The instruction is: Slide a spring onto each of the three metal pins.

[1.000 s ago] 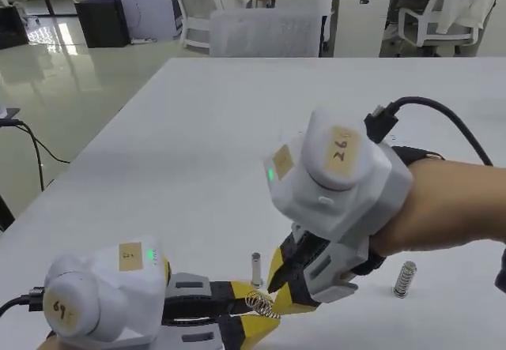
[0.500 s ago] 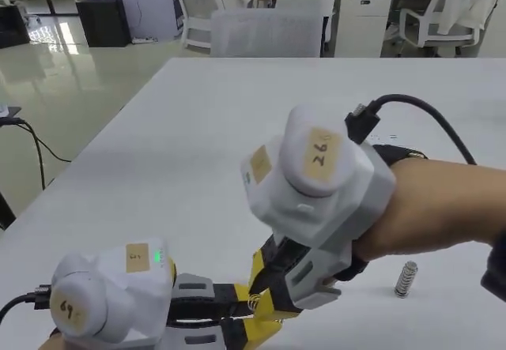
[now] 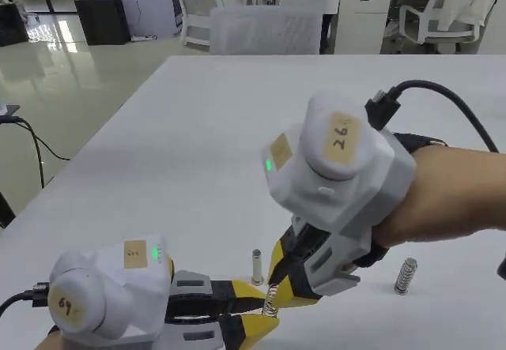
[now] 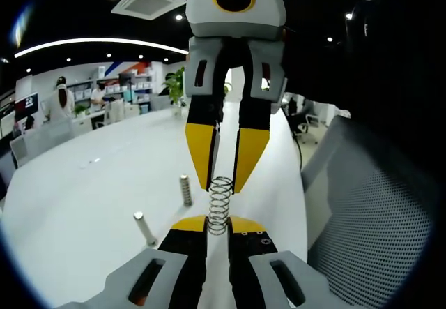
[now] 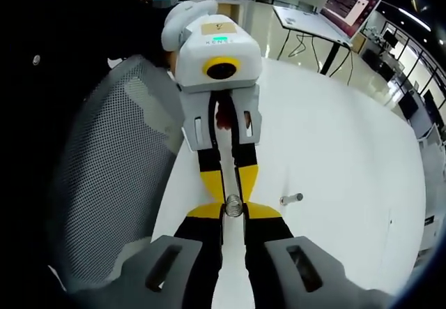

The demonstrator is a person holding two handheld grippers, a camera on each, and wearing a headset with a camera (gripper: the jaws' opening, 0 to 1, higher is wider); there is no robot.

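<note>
Together, left hand-held gripper (image 4: 219,223), right hand-held gripper (image 4: 224,185) tight on spring (image 4: 220,204); left gripper view: nearer pin (image 4: 144,227), farther pin (image 4: 185,190).

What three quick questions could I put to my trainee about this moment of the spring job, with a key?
1. True or false: the left claw and the right claw both grip the same spring.
2. In the head view, the upright pin nearest the two claws is: A) bare, B) already wearing a spring, C) lying flat.
3. Fill in: on the table, the spring-covered pin stands on the ____ claw's side.
Key: 1 true; 2 A; 3 right.
</note>
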